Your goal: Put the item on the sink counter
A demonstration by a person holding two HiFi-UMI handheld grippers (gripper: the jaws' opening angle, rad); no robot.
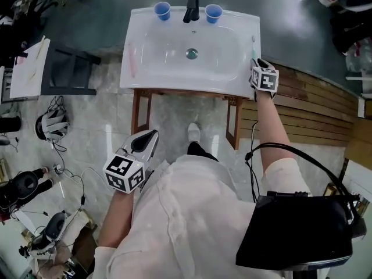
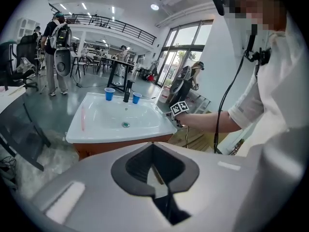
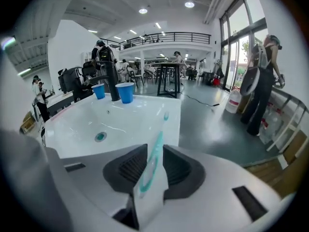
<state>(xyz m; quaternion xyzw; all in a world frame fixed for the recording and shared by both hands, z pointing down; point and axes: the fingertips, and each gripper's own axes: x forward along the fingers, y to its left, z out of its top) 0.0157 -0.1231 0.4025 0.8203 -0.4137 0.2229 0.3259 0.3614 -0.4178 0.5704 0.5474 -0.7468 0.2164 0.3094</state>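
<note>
A teal toothbrush in a clear packet [image 3: 152,163] stands on edge between the jaws of my right gripper [image 3: 154,151]. Its head reaches out over the right rim of the white sink counter [image 3: 171,124]. A gap shows between the packet and the pads, so the jaws stand open around it. From above, the right gripper [image 1: 256,63] sits at the sink counter's [image 1: 132,77] right edge, and the toothbrush [image 1: 254,41] lies along that rim. My left gripper [image 1: 146,140] hangs low in front of the counter, shut and empty.
Two blue cups [image 1: 162,10] [image 1: 213,13] flank the black faucet [image 1: 192,6] at the back of the sink. A pink toothbrush [image 1: 132,60] lies on the left rim. A dark chair [image 1: 70,68] stands to the left, wooden slats [image 1: 314,106] to the right. A black bag [image 1: 299,228] hangs from the person's right arm.
</note>
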